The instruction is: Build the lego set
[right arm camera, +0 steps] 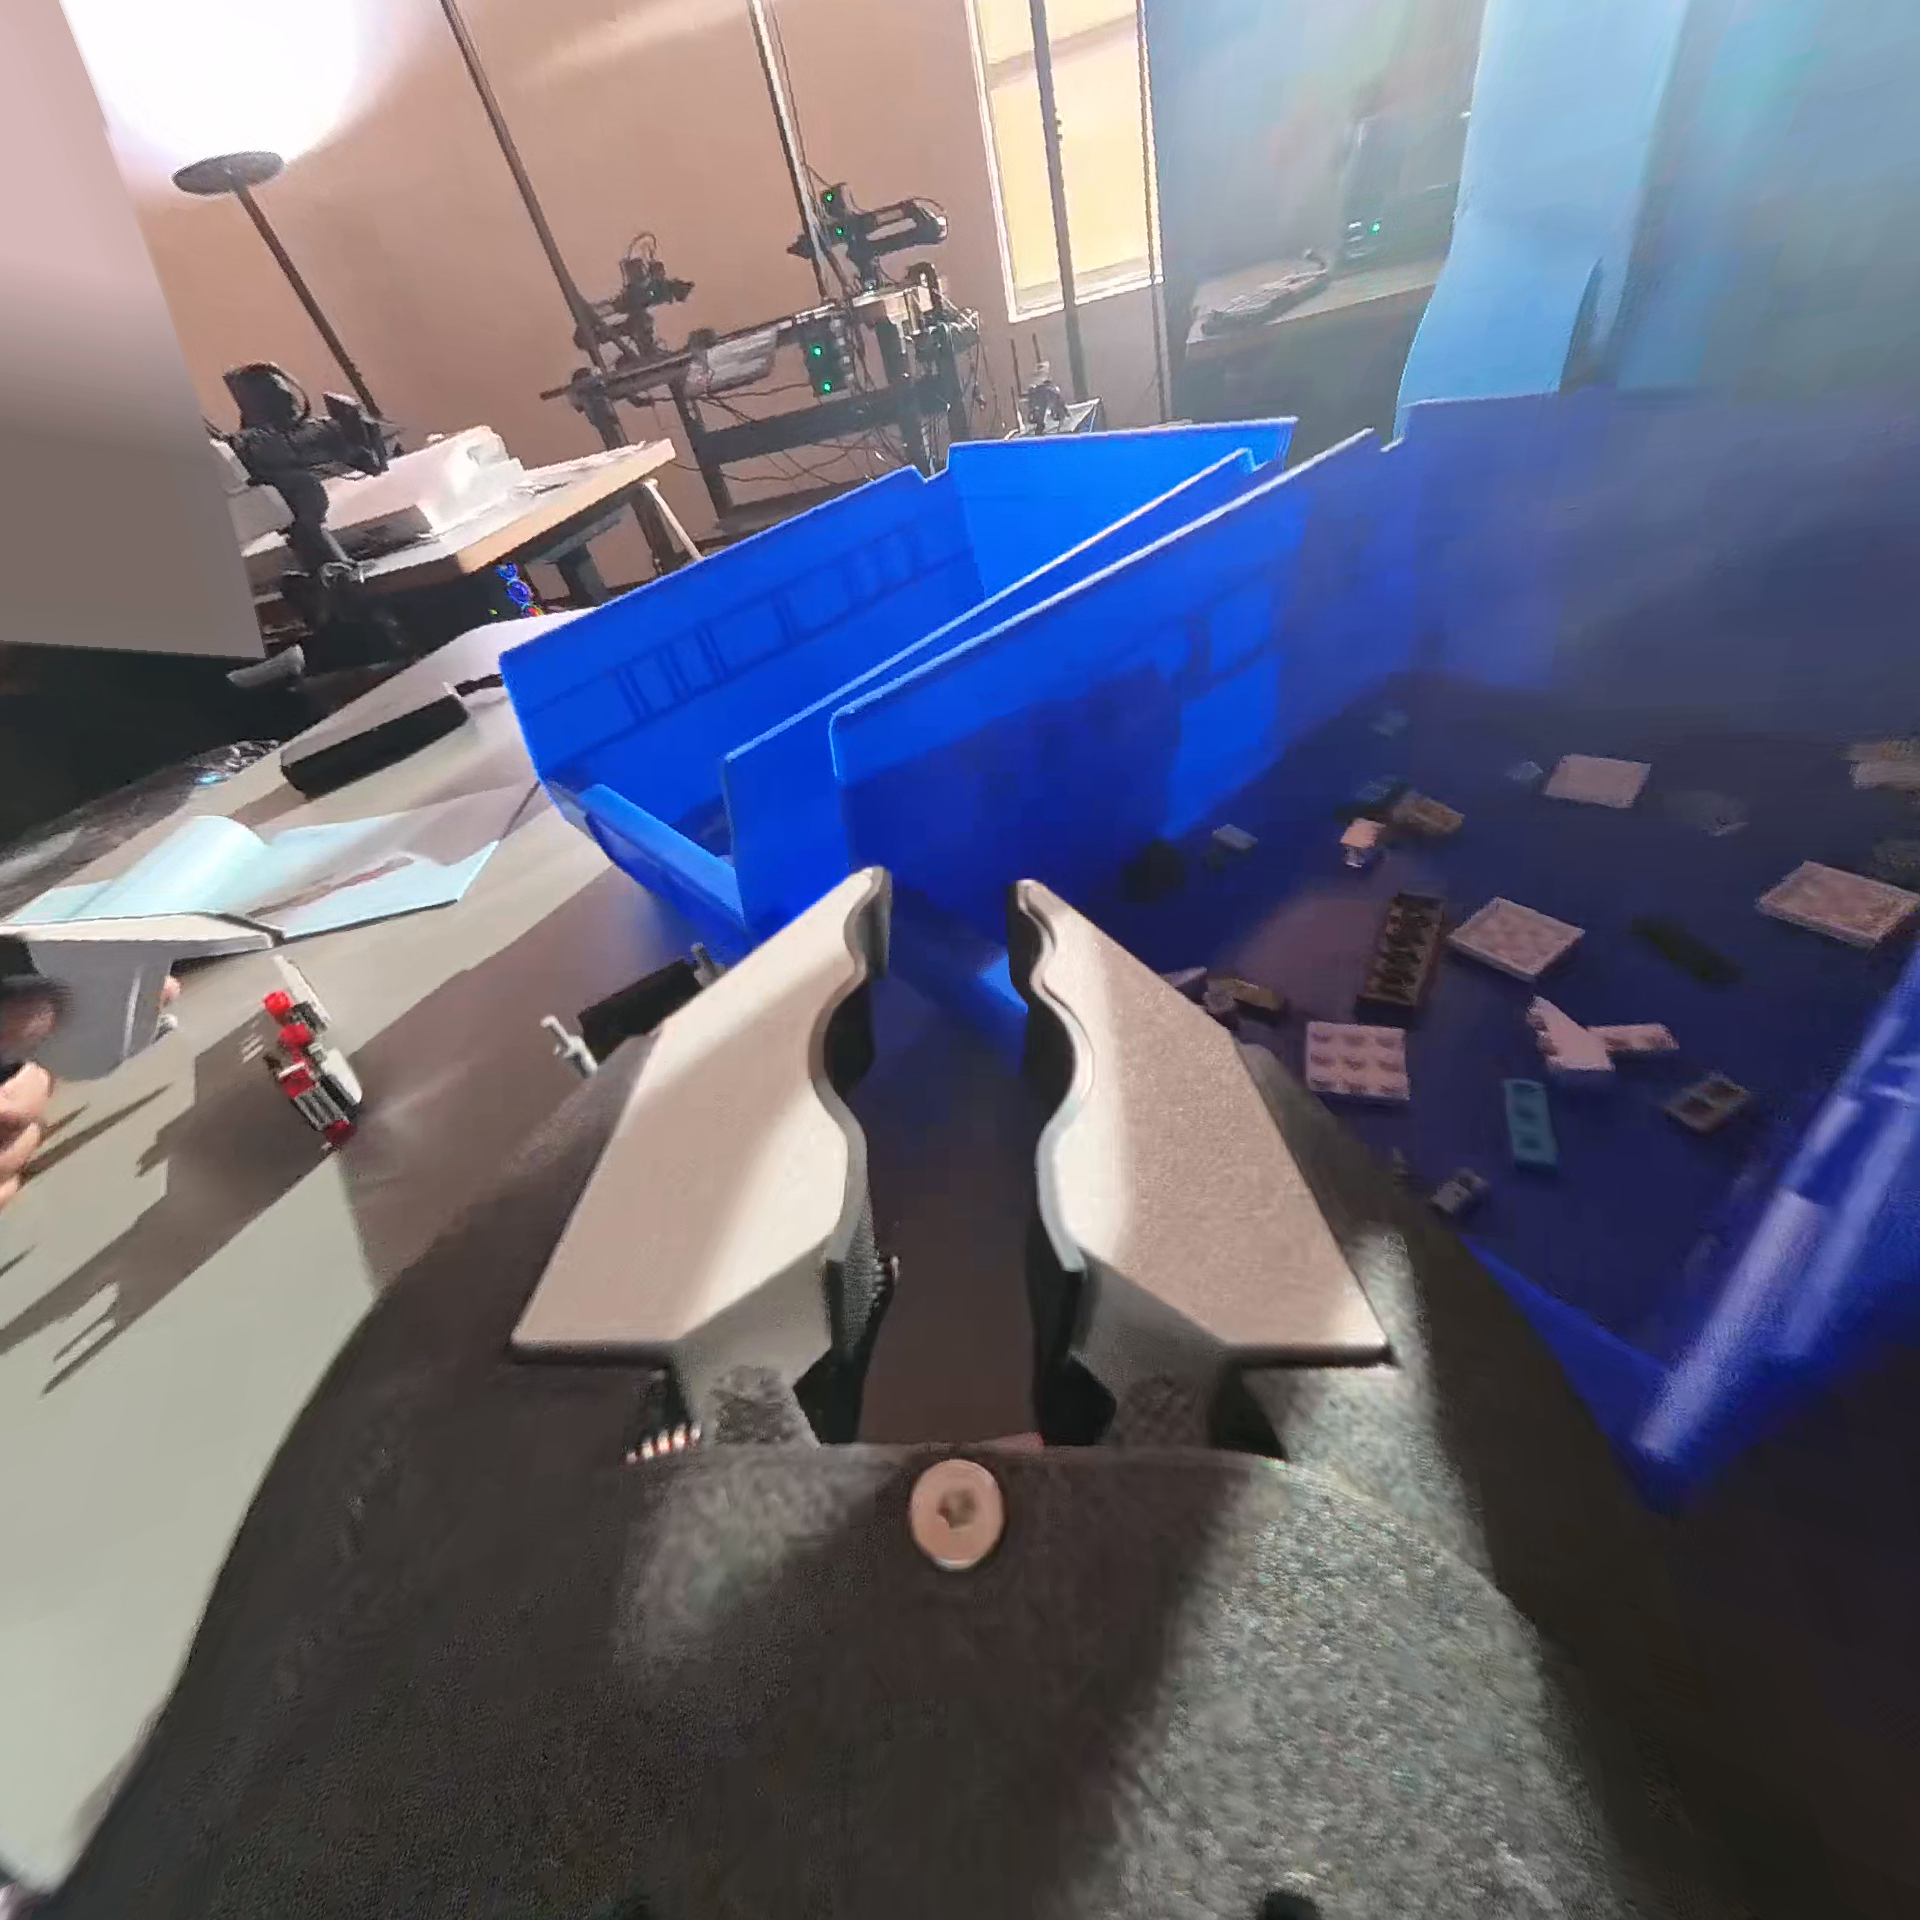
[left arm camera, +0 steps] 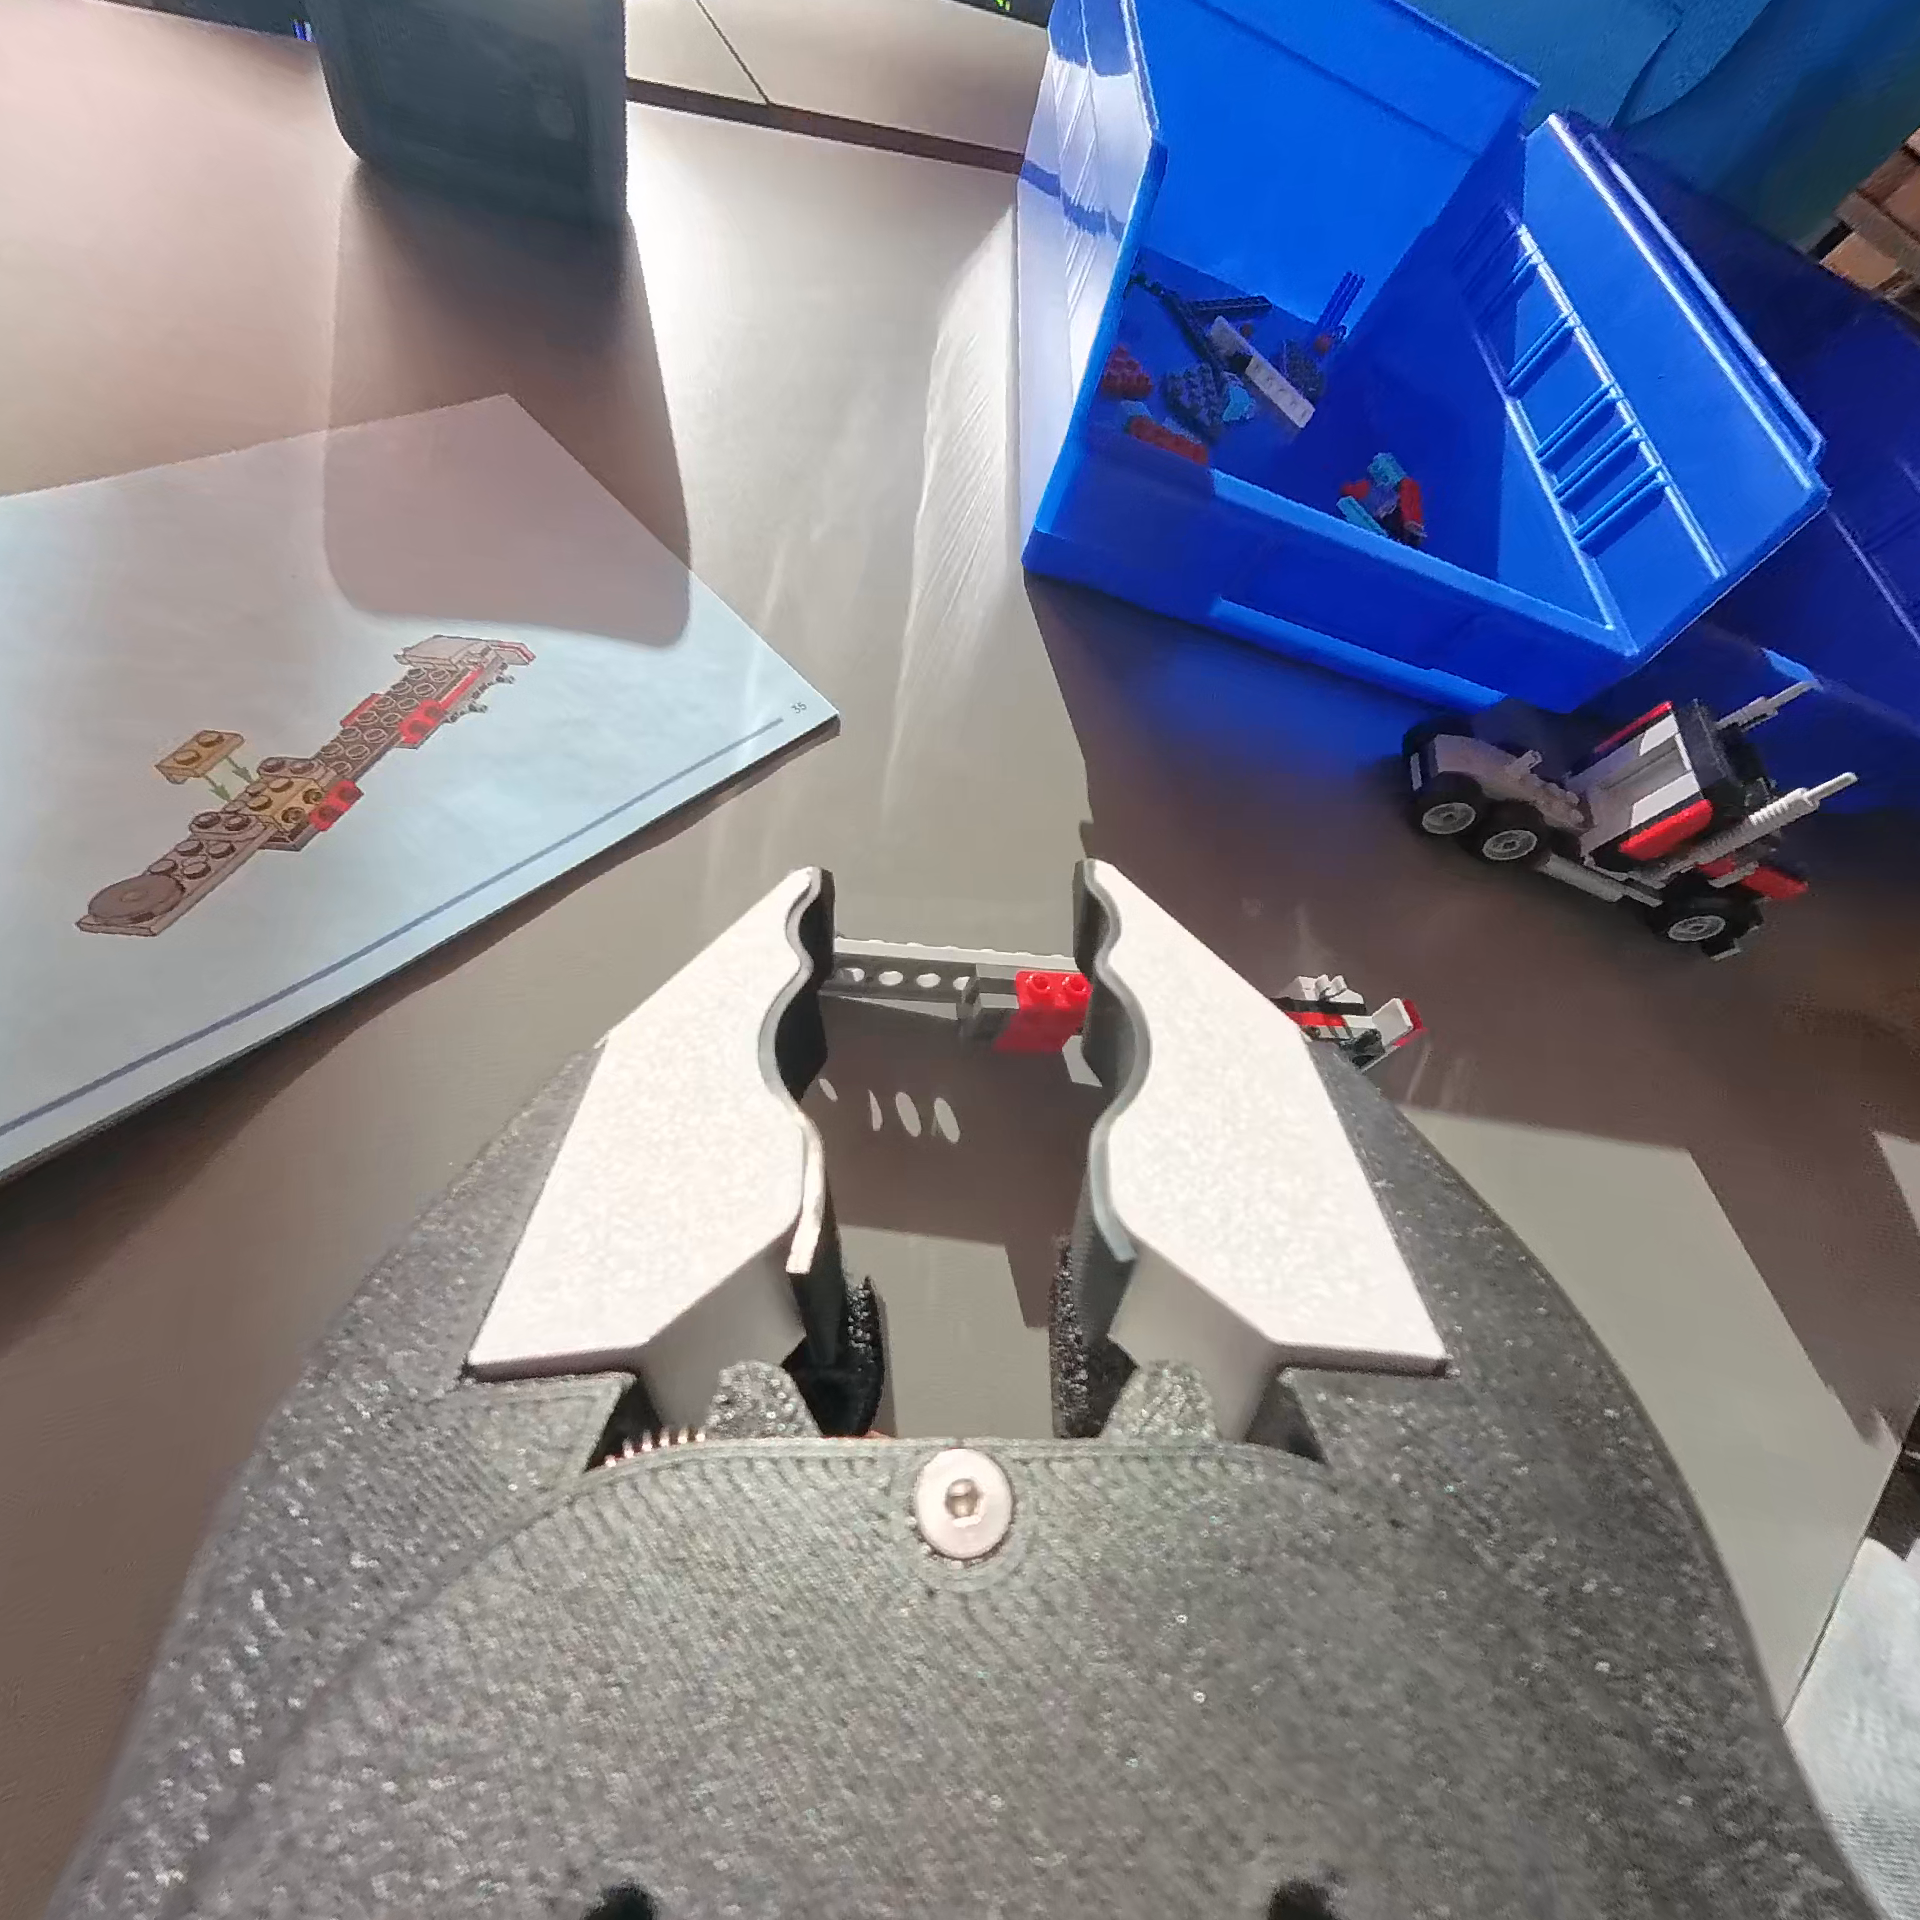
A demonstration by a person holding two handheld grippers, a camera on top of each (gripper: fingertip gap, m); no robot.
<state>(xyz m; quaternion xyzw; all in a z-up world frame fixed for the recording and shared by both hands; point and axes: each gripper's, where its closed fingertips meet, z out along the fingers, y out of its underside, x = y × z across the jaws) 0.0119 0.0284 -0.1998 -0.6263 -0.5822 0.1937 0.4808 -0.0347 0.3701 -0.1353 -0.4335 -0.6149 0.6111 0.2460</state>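
Observation:
A long grey Lego assembly [left arm camera: 935, 977] with red bricks lies crosswise at the tips of my left gripper [left arm camera: 951, 904]. The gripper is open with its fingers well apart. The assembly's white, red and black end [left arm camera: 1351, 1013] sticks out past the right finger. I cannot tell if the fingers touch it. The assembly [right arm camera: 307, 1060] and left gripper [right arm camera: 94, 987] also show at the far left of the right wrist view. My right gripper [right arm camera: 951, 904] is open and empty, at the near wall of a blue bin [right arm camera: 1039, 748] holding several loose pieces [right arm camera: 1507, 935].
A built black, white and red truck [left arm camera: 1621, 821] stands by the blue bins [left arm camera: 1403, 644]. An open instruction booklet [left arm camera: 364, 748] lies at left, with a black box [left arm camera: 478, 94] behind it. A person's hand [right arm camera: 16, 1101] holds the left gripper. Tables with equipment stand far behind. Tip to tip, the grippers are about 35 cm apart.

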